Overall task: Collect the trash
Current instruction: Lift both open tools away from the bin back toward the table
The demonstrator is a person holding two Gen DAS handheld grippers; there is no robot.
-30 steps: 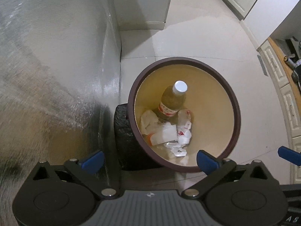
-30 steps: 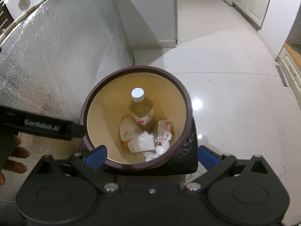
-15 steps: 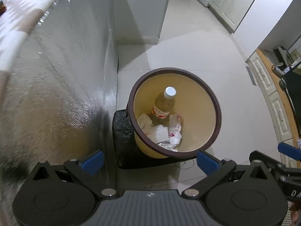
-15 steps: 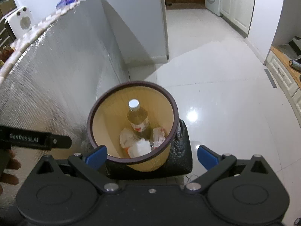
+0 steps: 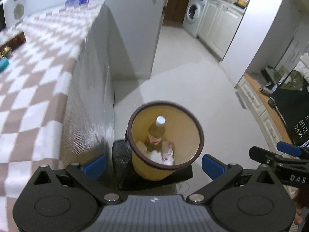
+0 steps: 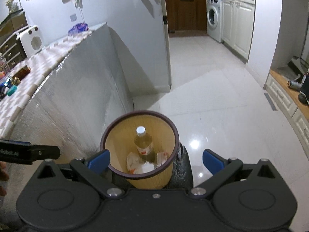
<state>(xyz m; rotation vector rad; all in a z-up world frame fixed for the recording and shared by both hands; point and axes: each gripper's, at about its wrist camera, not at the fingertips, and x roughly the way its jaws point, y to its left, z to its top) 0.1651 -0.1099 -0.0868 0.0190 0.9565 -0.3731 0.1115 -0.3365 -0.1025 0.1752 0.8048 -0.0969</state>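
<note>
**Both grippers wide and empty above the bin**

Left wrist view: left gripper [image 5: 153,163] spread wide, holding nothing, high over one trash bin [image 5: 165,135] on the floor beside the foil-covered counter side [image 5: 90,104]. Inside the bin: one bottle [image 5: 157,132] standing with white cap up, plus crumpled paper [image 5: 166,152], perhaps three pieces, hard to count. One black bag [image 5: 120,166] touching the bin at its base. Risk, as a judgement: easy to knock the light bin over on the smooth floor if a hand swings low; view also blurred on the counter.

Right wrist view: right gripper [image 6: 155,159] also wide open and empty. Same single bin [image 6: 140,145], one bottle [image 6: 143,145], papers [image 6: 133,160] around it. Possible collision with the other gripper close at the left edge. More trash maybe on the checkered counter [image 6: 29,71]; cannot tell which small items count.
</note>
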